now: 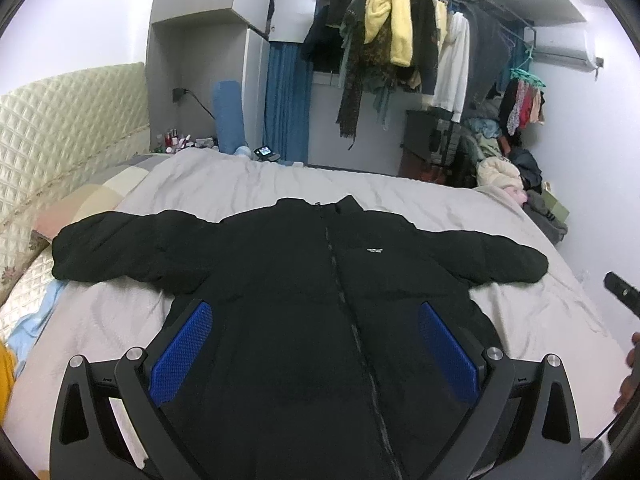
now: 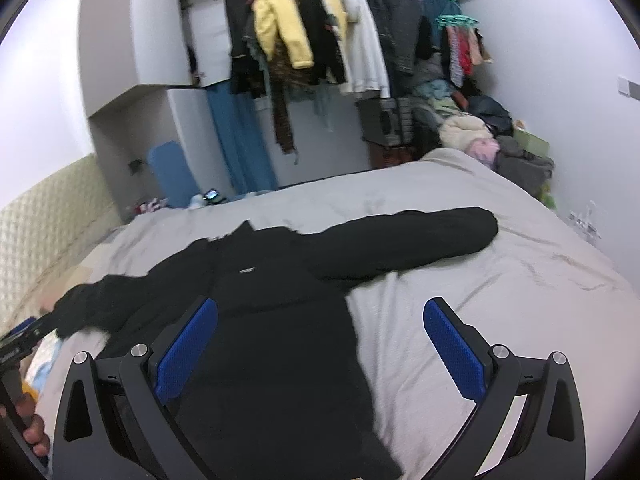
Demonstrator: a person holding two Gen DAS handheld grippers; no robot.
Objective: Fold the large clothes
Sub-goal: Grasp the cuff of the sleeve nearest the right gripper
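A large black zip-up jacket (image 1: 312, 280) lies flat, front up, on the grey bed sheet (image 1: 224, 184), both sleeves spread out sideways. My left gripper (image 1: 316, 312) is open and empty, hovering over the jacket's lower body. In the right wrist view the jacket (image 2: 276, 320) lies left of centre, its right sleeve (image 2: 420, 236) stretched toward the far right. My right gripper (image 2: 320, 312) is open and empty above the jacket's right edge and the sheet (image 2: 500, 264). The left gripper's body (image 2: 20, 344) shows at that view's left edge.
A quilted cream headboard (image 1: 60, 120) and pillows (image 1: 80, 200) stand at the left. A rail of hanging clothes (image 1: 400, 40) and a heap of clothes (image 1: 508, 164) fill the far wall and right corner. A nightstand with small bottles (image 1: 176, 140) is beyond the bed.
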